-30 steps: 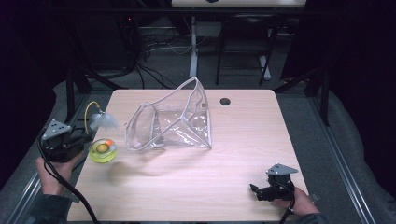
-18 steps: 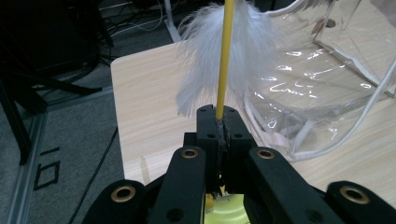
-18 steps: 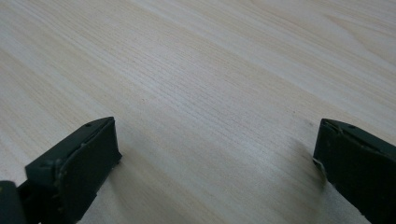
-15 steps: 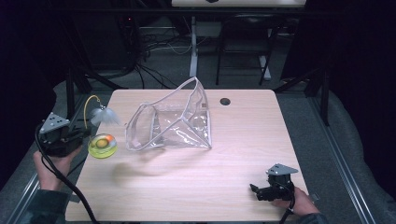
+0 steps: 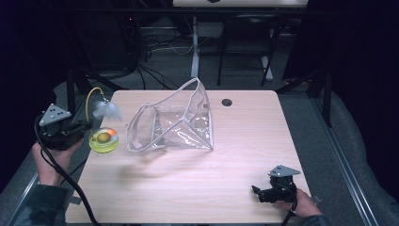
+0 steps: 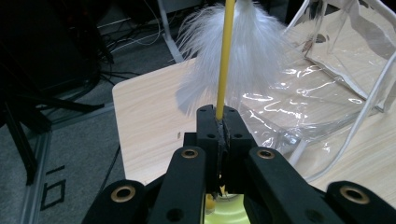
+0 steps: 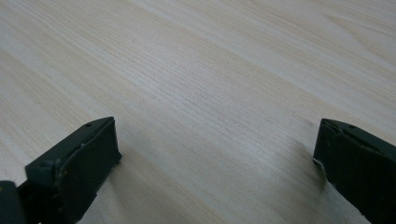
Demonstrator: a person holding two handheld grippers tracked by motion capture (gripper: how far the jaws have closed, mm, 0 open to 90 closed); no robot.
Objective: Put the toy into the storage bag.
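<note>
My left gripper (image 5: 84, 131) is at the table's left edge, shut on the thin yellow stem (image 6: 224, 60) of a feather toy. The stem curves up and over to a white feather tuft (image 5: 107, 110), seen close in the left gripper view as feather tuft (image 6: 233, 51). The toy's yellow-green round base (image 5: 103, 140), with an orange ball in it, sits right below the jaws as base (image 6: 226, 212). I cannot tell whether it touches the table. A clear plastic pouch (image 5: 171, 123) stands open just right of the toy. My right gripper (image 5: 258, 192) rests open near the front right edge, with bare wood between its fingers (image 7: 79, 163).
The light wooden table (image 5: 244, 141) has a small black round hole (image 5: 227, 102) near its back edge. Cables and metal legs crowd the dark floor behind the table. A strip of grey floor (image 6: 70, 177) runs along the table's left side.
My left hand has risen a little with the toy; the base and feather now sit higher in the picture. The right gripper and the pouch have not moved.
</note>
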